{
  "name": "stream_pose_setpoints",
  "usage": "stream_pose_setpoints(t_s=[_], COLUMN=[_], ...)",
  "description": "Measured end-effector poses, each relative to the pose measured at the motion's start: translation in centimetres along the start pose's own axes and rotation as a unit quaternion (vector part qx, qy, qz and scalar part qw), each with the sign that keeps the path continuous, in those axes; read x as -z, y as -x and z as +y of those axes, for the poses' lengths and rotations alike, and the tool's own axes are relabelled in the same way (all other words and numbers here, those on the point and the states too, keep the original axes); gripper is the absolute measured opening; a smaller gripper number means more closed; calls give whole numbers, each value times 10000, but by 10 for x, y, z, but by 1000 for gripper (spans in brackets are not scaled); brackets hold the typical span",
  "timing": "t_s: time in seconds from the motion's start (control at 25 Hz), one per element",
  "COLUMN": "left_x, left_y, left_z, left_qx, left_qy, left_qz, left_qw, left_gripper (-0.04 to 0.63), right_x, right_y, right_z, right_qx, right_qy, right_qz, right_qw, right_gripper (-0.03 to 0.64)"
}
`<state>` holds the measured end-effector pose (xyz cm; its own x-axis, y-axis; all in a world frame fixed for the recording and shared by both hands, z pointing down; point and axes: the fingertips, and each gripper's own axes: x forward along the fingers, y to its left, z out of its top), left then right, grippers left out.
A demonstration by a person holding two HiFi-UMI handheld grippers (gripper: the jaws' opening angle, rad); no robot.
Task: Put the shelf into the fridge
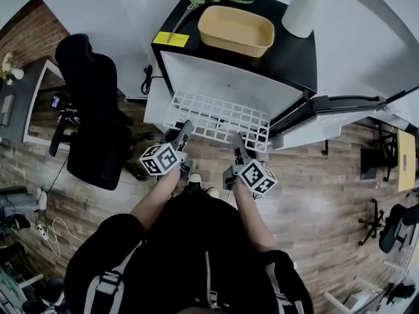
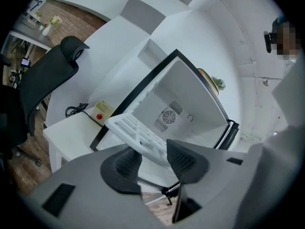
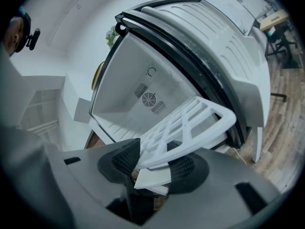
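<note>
white lattice shelf (image 1: 219,118) at the mouth of the open fridge (image 1: 291,54), left gripper (image 1: 182,131) jaws clamped on its near edge, right gripper (image 1: 239,142) jaws clamped beside, fridge door (image 1: 330,108) swung right, yellow tub (image 1: 236,30) on top

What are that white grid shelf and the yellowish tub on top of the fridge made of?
The shelf looks like moulded plastic: matte white, with thick flat bars, rounded corners and no wire-like shine. The tub also seems to be plastic: it is one piece, with smooth tan walls, a rolled rim and a soft sheen. A coated fibre material can't be ruled out from here.
</note>
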<state>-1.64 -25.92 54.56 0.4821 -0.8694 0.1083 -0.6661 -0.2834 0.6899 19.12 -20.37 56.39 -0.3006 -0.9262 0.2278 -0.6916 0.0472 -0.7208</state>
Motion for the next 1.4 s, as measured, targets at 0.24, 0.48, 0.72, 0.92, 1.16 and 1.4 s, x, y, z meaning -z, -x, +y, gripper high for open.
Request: stream_pose_setpoints(t_s=[0.24, 0.48, 0.72, 0.92, 1.16, 1.4], left_x=[0, 1, 1, 2, -3, -5], left_y=[0, 1, 1, 0, -9, -18], left_z=[-1, -2, -2, 1, 2, 4], left_qx=[87, 110, 141, 128, 141, 157], left_qy=[-4, 34, 28, 69, 58, 94], left_qz=[-35, -54, -76, -96, -77, -48], left_qw=[10000, 9999, 9999, 9998, 9999, 9998], left_gripper=[183, 181, 179, 178, 176, 176], right_x=[2, 1, 3, 4, 2, -4], right_y=[0, 1, 2, 0, -5, -13], right_z=[-1, -1, -1, -3, -2, -3], right_qx=[-46, -60, -101, -88, -45, 23], right_qy=[12, -3, -27, -47, -109, -186], right_qz=[-25, -2, -38, -22, -58, -102], right_qw=[10000, 10000, 9999, 9999, 9999, 9998], right_gripper=[188, 187, 184, 183, 179, 176])
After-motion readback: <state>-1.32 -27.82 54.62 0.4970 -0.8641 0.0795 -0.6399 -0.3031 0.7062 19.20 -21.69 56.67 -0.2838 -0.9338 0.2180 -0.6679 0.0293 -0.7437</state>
